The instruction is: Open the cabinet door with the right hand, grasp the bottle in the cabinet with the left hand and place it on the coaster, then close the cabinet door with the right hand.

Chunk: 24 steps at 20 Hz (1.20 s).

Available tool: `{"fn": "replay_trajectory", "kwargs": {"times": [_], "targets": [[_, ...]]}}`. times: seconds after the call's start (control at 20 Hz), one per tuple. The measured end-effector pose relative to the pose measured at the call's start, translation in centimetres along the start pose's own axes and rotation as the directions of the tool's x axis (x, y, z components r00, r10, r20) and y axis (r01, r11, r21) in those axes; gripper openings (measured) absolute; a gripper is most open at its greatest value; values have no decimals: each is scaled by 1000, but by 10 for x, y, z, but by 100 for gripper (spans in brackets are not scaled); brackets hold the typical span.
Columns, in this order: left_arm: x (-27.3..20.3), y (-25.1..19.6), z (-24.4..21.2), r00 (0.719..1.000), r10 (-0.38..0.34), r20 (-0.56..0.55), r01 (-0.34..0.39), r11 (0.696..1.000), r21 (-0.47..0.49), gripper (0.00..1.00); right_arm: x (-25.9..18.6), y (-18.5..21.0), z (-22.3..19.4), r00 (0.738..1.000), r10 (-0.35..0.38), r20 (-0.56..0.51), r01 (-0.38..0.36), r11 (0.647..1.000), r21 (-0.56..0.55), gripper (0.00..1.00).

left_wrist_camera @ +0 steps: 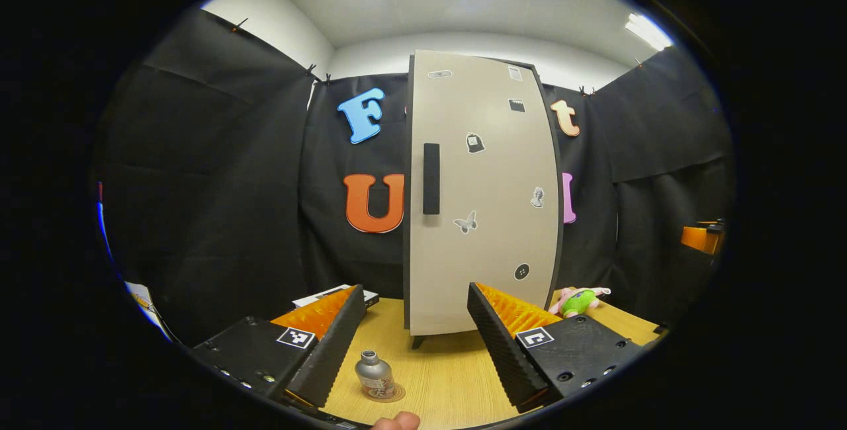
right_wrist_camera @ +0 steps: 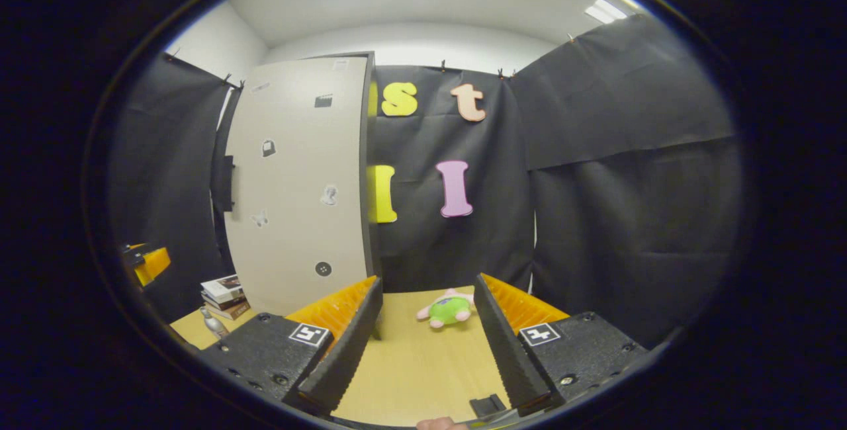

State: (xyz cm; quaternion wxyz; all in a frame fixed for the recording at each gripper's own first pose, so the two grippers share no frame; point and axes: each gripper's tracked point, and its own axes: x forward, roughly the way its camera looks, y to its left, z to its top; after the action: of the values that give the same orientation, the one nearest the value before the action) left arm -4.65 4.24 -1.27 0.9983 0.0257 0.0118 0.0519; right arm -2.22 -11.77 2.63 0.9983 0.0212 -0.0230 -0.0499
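Progress: bottle [left_wrist_camera: 374, 372] stands outside the cabinet [left_wrist_camera: 483, 192] on the wooden table [left_wrist_camera: 437, 370], and the cabinet door [left_wrist_camera: 486, 218] looks flush shut in the left gripper view; judging by that, the fetch, the placing and the closing all appear done, with little or nothing left.
Bottle: small, silvery, squat, with a narrow neck and open-looking mouth; upright, a pale label band low on its body.
Coaster [left_wrist_camera: 390, 393]: thin brownish disc showing under and just right of the bottle's base; the bottle seems to sit on it, though whether it is centred cannot be told.
Door: pale beige panel with a dark vertical handle [left_wrist_camera: 431, 178] near its left edge and several small stickers; no gap visible at its edges.
Left gripper [left_wrist_camera: 417, 344]: jaws spread wide, nothing between them; bottle just inside its left finger, apart from it.
Right gripper [right_wrist_camera: 427, 337]: jaws likewise wide apart and empty, pointed past the cabinet's right side toward a green plush toy [right_wrist_camera: 446, 309] on the table.
Elsewhere: stack of books [right_wrist_camera: 223, 298] beside the cabinet, seen in the right gripper view, with the bottle [right_wrist_camera: 212, 323] small in front.
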Motion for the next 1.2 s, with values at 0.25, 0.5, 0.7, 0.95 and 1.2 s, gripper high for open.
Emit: {"fn": "replay_trajectory", "kwargs": {"times": [0.25, 0.5, 0.7, 0.95, 1.2], "targets": [[1, -5, -2, 1000, -19, -5, 19, 1000, 3, 94, -5, -2, -2, 1000, -5, -9, 6, 1000, 6, 90], [1, -9, -1, 999, -33, -6, 33, 999, 7, 94, -7, -1, 0, 1000, -7, -7, 7, 1000, 10, 90], [2, -9, 0, 999, -36, -7, 36, 999, 9, 94, -7, 0, 1, 1000, -5, -8, 5, 1000, 16, 90], [2, -8, 0, 999, -37, -7, 37, 999, 8, 94, -6, 5, 0, 1000, 2, -13, -2, 1000, 19, 90], [3, -7, -2, 999, -37, -10, 37, 999, 12, 94, -7, 7, 1, 1000, 7, -13, -7, 1000, 20, 90]]}}
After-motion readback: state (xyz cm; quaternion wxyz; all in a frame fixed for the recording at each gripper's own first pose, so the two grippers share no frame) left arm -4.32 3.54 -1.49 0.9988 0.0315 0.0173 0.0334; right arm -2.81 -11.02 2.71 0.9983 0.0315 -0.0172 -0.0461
